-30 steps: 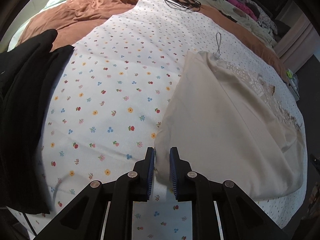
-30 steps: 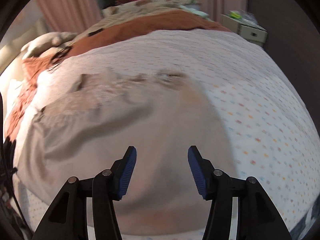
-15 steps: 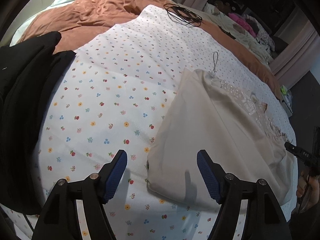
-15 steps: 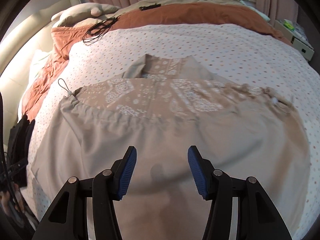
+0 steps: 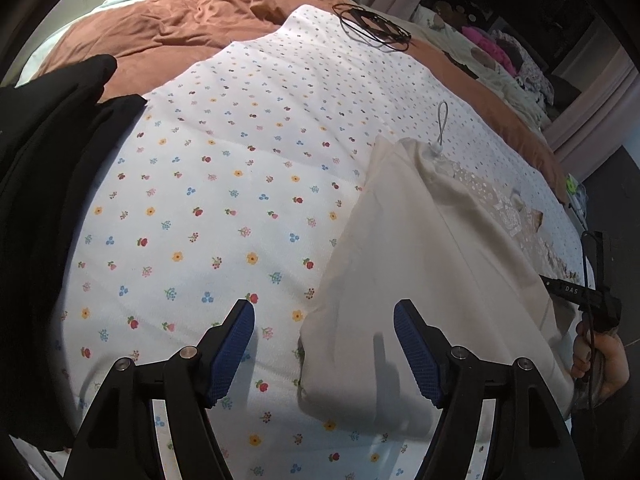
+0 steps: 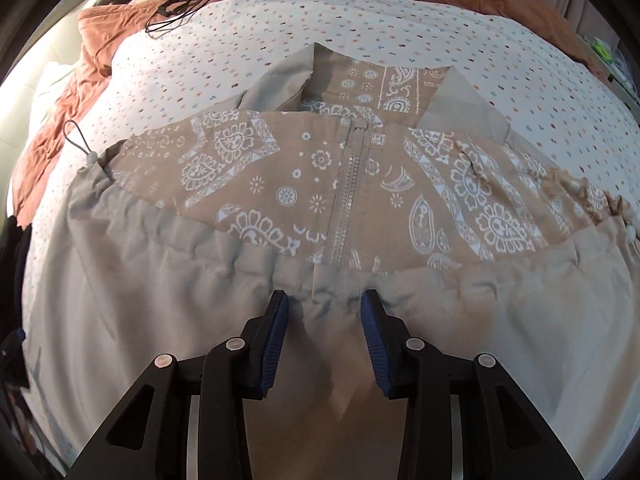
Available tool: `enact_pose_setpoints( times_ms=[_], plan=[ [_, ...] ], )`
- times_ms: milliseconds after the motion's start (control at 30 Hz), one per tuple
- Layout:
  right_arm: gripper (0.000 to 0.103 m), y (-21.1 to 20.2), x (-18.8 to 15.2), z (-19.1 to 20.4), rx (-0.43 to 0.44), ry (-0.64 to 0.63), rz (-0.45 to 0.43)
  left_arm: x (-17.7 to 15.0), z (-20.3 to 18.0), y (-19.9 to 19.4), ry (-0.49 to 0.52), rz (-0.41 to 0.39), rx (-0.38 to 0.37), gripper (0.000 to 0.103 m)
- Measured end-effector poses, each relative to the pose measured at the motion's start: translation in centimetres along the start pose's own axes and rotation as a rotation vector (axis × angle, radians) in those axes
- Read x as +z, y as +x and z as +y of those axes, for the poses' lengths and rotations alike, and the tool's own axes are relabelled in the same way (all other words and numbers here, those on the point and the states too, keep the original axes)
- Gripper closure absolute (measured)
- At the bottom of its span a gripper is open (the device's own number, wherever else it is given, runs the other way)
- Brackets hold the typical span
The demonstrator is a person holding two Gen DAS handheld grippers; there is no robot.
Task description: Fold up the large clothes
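A beige jacket [image 5: 432,264] lies folded on the flower-print bedspread [image 5: 224,184]. Its bandana-print lining with a zipper [image 6: 348,184] shows in the right wrist view, with the plain beige half [image 6: 192,304] folded over the near part. My left gripper [image 5: 324,344] is open and empty, just above the jacket's near left corner. My right gripper [image 6: 324,332] is open, low over the gathered hem at the jacket's middle, a finger on each side of a hem fold. A drawstring loop [image 5: 441,120] sticks out at the far corner.
Black clothes [image 5: 44,200] are piled at the left edge of the bed. A rust-brown duvet [image 5: 168,28] lies beyond the bedspread with a coiled black cable [image 5: 372,26] on it. More laundry [image 5: 504,56] lies at the far right.
My left gripper let go of the jacket's corner, opened wide and drew back. My right gripper moved forward to the gathered hem and its fingers narrowed.
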State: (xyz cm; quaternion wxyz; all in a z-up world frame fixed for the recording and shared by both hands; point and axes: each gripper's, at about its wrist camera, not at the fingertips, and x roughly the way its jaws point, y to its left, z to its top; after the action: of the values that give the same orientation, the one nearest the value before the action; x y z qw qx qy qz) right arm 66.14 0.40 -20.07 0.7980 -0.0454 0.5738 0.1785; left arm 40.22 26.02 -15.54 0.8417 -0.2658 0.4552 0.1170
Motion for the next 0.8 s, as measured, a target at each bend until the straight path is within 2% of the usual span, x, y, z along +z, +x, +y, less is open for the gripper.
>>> enact_pose_setpoints(
  times_ms=[33,133,333,467,600,800],
  plan=[
    [0.092,-0.1,0.1,0.1,0.010,-0.020,-0.006,0.0,-0.1,0.1,0.002,0.000,-0.001,0.029],
    [0.098,-0.6,0.7,0.4,0.005,-0.070,-0.024,-0.2,-0.1,0.4,0.002,0.002,-0.002,0.029],
    [0.099,-4.2,3.6,-0.7,0.001,-0.054,-0.125,-0.3,0.0,0.3,-0.004,0.003,-0.002,0.029],
    [0.099,-4.5,5.5,-0.3,-0.018,-0.074,-0.150,-0.3,0.1,0.5,-0.011,0.009,0.002,0.029],
    [0.100,-3.0,5.8,-0.1,-0.034,-0.074,-0.130,-0.6,0.1,1.0,-0.010,0.024,0.017,0.029],
    [0.100,1.5,5.0,-0.5,-0.060,-0.068,-0.080,-1.6,0.1,2.3,0.011,0.065,0.061,0.029]
  ],
)
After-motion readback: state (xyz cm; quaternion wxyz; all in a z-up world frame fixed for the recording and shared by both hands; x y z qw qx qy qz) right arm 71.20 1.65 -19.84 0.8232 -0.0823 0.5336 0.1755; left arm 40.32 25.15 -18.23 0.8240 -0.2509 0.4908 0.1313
